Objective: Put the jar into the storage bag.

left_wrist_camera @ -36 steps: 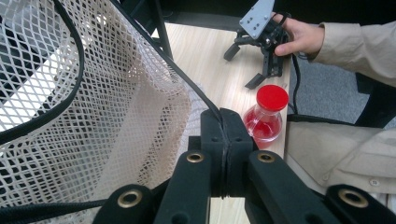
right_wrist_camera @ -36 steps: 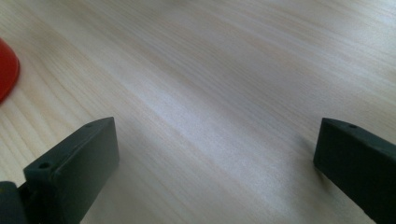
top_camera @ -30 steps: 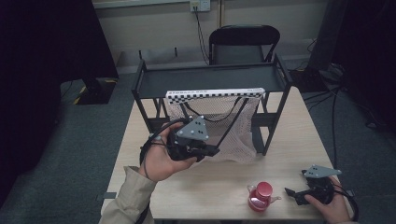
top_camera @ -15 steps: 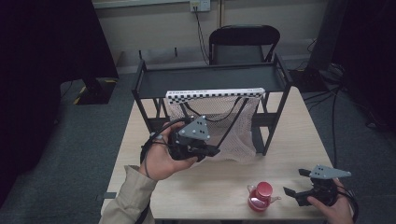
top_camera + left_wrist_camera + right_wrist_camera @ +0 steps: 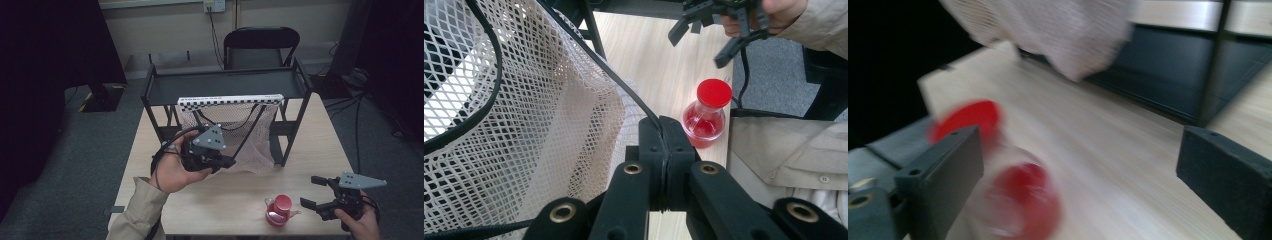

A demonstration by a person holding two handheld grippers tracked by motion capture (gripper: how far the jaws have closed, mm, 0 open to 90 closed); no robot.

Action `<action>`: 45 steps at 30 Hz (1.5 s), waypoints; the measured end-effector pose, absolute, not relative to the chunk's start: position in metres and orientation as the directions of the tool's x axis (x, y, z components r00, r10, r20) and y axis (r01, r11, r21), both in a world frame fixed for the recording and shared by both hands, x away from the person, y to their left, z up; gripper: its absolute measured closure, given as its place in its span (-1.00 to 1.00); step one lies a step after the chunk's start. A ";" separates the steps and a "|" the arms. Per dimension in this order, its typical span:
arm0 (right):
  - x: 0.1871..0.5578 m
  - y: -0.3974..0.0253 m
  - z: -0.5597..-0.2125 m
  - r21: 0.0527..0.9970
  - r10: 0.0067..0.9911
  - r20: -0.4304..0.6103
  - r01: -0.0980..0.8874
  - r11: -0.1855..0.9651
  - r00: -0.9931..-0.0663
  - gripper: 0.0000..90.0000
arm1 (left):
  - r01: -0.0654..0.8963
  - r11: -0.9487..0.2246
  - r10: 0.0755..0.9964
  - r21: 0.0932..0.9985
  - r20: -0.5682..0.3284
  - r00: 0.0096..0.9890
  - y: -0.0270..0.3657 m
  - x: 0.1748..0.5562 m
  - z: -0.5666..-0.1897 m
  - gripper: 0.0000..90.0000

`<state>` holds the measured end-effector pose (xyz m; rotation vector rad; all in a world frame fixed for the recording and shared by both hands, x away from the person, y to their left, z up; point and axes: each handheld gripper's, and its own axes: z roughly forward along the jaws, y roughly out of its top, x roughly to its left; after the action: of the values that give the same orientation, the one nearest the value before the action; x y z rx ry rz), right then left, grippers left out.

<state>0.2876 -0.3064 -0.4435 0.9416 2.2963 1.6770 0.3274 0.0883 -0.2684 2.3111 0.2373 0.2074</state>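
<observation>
A small clear bottle (image 5: pixel 278 211) with red liquid and a red cap stands upright near the table's front edge. My right gripper (image 5: pixel 311 191) is just right of it, open and apart from it. In the right gripper view the blurred bottle (image 5: pixel 1013 195) lies low and left, by the left jaw of the gripper (image 5: pixel 1088 165). A white mesh bag (image 5: pixel 250 145) hangs from the black rack (image 5: pixel 225 85). My left gripper (image 5: pixel 227 162) is shut on the bag's black rim cord (image 5: pixel 624 85), seen pinched in the left gripper view (image 5: pixel 664 132), where the bottle (image 5: pixel 706 115) stands beyond.
A checkered strip (image 5: pixel 230 100) runs along the bag's top edge. The rack's legs stand on the wooden table (image 5: pixel 225 210), and a black chair (image 5: pixel 260 47) is behind it. The person's sleeve (image 5: pixel 784 145) lies right of the bottle.
My right gripper has moved left toward the bottle and is in motion, with its view blurred. The left gripper has held its grip on the bag's cord.
</observation>
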 end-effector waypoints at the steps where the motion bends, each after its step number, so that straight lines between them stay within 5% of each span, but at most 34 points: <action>1: 0.287 -0.304 -0.442 0.904 0.546 0.236 0.389 0.181 -0.804 -0.88 | 0.106 -0.674 0.234 0.731 0.076 0.969 0.088 0.327 -0.269 0.99; 14: 0.277 -0.259 -0.439 0.911 0.381 0.195 0.311 0.272 -0.904 -0.55 | 0.110 -0.670 0.235 0.734 0.069 0.969 0.089 0.327 -0.268 0.99; 21: 0.279 -0.247 -0.449 0.899 0.365 0.152 0.282 0.334 -0.918 0.08 | 0.114 -0.671 0.234 0.733 0.064 0.970 0.089 0.328 -0.269 0.99; 45: 0.292 -0.246 -0.367 0.919 0.404 0.126 0.260 0.296 -0.906 0.09 | 0.116 -0.658 0.221 0.744 0.044 0.974 0.092 0.330 -0.269 0.99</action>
<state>0.2918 -0.2464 -0.3667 0.6251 2.4224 1.6775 0.3301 0.0920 -0.2695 2.2943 0.2340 0.1643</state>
